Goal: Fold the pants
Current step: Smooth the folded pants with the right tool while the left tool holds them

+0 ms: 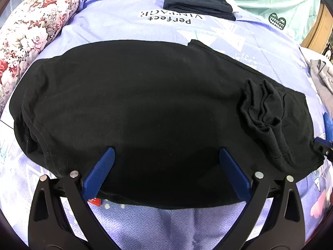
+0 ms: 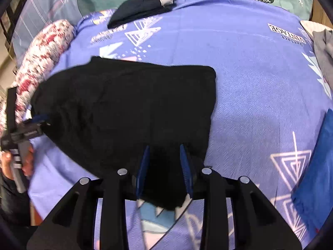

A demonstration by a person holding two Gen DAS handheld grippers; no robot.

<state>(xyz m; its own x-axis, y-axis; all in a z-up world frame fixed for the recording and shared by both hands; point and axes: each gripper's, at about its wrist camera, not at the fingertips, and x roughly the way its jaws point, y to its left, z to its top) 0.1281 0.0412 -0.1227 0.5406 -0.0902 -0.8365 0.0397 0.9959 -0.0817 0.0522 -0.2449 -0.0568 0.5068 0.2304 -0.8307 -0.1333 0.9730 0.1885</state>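
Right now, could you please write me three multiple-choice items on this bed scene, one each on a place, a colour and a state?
1. Where does the floral pillow lie in the left wrist view?
A. upper left of the black pants
B. on top of them
C. at the lower right

2. What colour is the bedsheet?
A. white
B. purple-blue
C. red

3. How does the left gripper stand?
A. shut on the pillow
B. out of view
C. open over the pants

Key:
1 A, it sits along the bed's upper left edge.
2 B, the purple-blue cloth surrounds the pants.
3 C, its blue fingers stand wide apart.
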